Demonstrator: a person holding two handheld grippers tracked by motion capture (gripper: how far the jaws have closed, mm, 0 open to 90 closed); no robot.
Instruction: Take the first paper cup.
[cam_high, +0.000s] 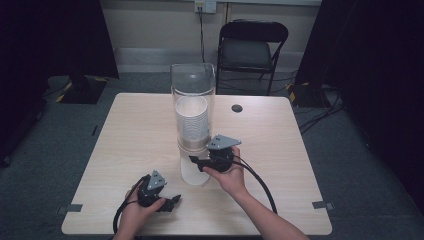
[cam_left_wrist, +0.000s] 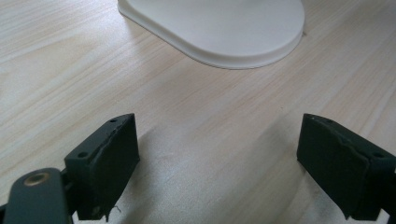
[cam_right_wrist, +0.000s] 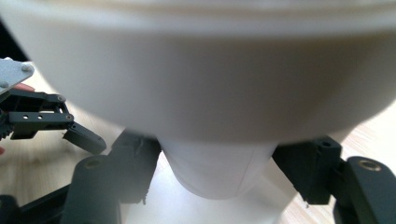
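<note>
Two grippers are at work, and the right gripper (cam_high: 192, 160) does the job: its jaws stand narrow, one on either side of the lowest cup (cam_right_wrist: 217, 168), and the pads look pressed against its wall. That cup pokes out under the collar of the cup dispenser (cam_high: 192, 85), which stands at the table's centre, with the stack of cups (cam_high: 192, 120) showing through its clear tube. To do this step well, I would keep the squeeze light so the paper wall does not cave in, and pull straight down along the tube's axis, not sideways, so that one cup comes free and the tower does not tip. There is little room above the white base (cam_left_wrist: 224, 28), so the cup probably has to tilt out toward 6 o'clock once it drops. The left gripper (cam_high: 175, 201) rests on the table at about 7 o'clock from the dispenser, jaws wide with nothing between them; it could steady the base if the tower rocks. The table (cam_high: 140, 125) is pale wood grain with a small black disc (cam_high: 237, 108) at 1 o'clock. Beyond it, at 12 o'clock, a folding chair (cam_high: 250, 50) stands on grey carpet before a light wall.
</note>
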